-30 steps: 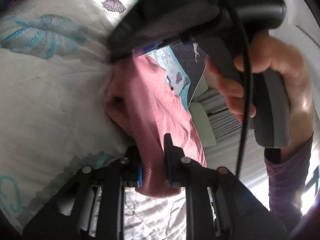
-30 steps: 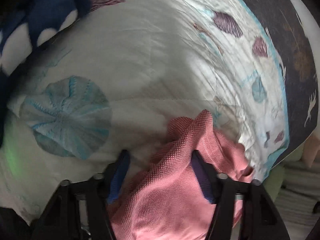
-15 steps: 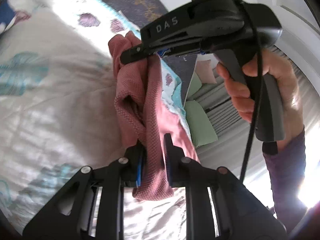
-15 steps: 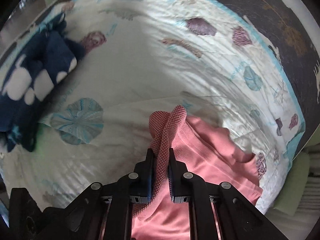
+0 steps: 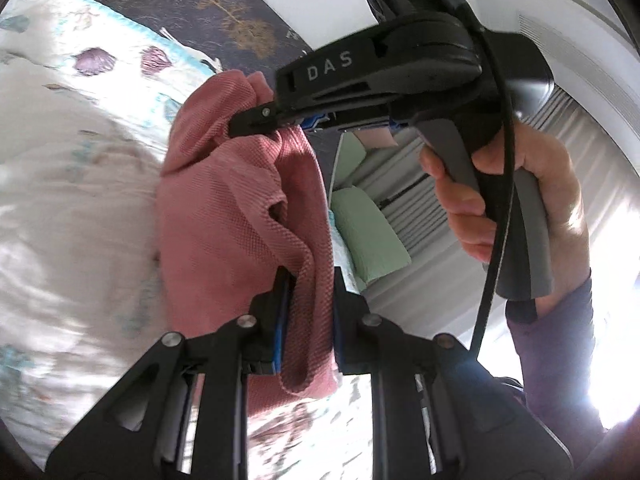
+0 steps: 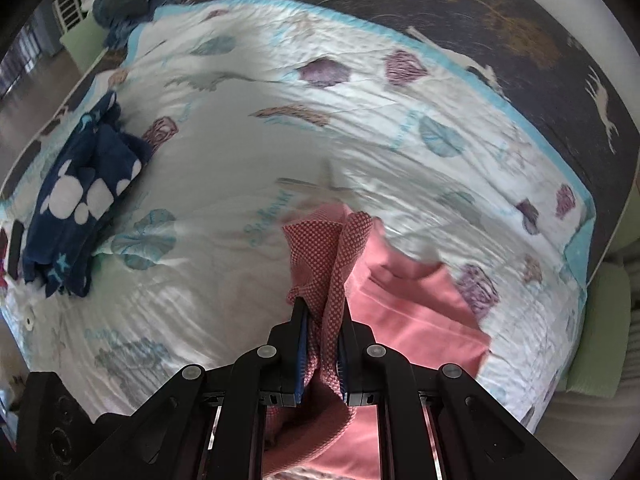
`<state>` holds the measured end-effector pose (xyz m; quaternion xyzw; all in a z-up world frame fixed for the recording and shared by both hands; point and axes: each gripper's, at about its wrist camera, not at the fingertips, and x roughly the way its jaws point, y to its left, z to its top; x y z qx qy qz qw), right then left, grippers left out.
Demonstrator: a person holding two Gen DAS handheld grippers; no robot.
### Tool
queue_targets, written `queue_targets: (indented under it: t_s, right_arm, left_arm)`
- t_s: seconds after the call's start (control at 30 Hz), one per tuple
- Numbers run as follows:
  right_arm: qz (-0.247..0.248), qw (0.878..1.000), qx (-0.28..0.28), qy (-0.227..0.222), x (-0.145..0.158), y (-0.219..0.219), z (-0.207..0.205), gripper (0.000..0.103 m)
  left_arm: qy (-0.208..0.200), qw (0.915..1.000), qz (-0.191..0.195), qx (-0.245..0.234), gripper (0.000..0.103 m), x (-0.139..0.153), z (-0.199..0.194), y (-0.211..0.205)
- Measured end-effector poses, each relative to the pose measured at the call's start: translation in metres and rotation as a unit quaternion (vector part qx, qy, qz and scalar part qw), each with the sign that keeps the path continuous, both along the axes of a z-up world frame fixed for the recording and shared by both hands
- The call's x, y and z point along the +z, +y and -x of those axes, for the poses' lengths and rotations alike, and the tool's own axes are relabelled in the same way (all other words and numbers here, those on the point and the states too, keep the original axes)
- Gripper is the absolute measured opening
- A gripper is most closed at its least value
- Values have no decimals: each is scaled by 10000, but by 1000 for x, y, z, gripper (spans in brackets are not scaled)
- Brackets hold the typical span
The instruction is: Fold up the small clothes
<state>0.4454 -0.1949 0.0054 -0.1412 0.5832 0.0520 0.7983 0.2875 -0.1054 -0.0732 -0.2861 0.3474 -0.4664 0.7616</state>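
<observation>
A small pink knit garment (image 5: 224, 216) hangs lifted above the bed between both grippers. My left gripper (image 5: 308, 276) is shut on one edge of it, the cloth bunched between the blue pads. In the left wrist view the right gripper (image 5: 256, 122), held by a hand (image 5: 520, 196), pinches the garment's upper edge. In the right wrist view my right gripper (image 6: 322, 312) is shut on a fold of the pink garment (image 6: 404, 300), whose loose part hangs down toward the quilt.
A white quilt (image 6: 240, 152) with shell prints covers the bed, over a dark patterned sheet (image 6: 500, 28). A navy garment with white spots (image 6: 80, 200) lies crumpled at the left. Green cushions (image 5: 368, 232) lie beyond the bed's edge.
The right gripper closed on the pink garment. Both grippers then rose, lifting the garment off the quilt; the bed looks farther away in both views.
</observation>
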Motion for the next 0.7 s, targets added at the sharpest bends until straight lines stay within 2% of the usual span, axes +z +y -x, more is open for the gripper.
queue_targets:
  t_s: [0.33,0.53,0.7]
  right_arm:
    - [-412,9973,-615,9,-2,-105,24,11]
    - [-665,9931,-965,104,-26,-160,28,11]
    - [-833,9902,-1094,264,-59,-191,29,11]
  left_arm:
    - [-89,9986,-156,-498,19,5,4,-85]
    - [213,9969,-116,-743,19,-17,-4,-132]
    - [420,9938,-354,-972,19,-43,-6,-167]
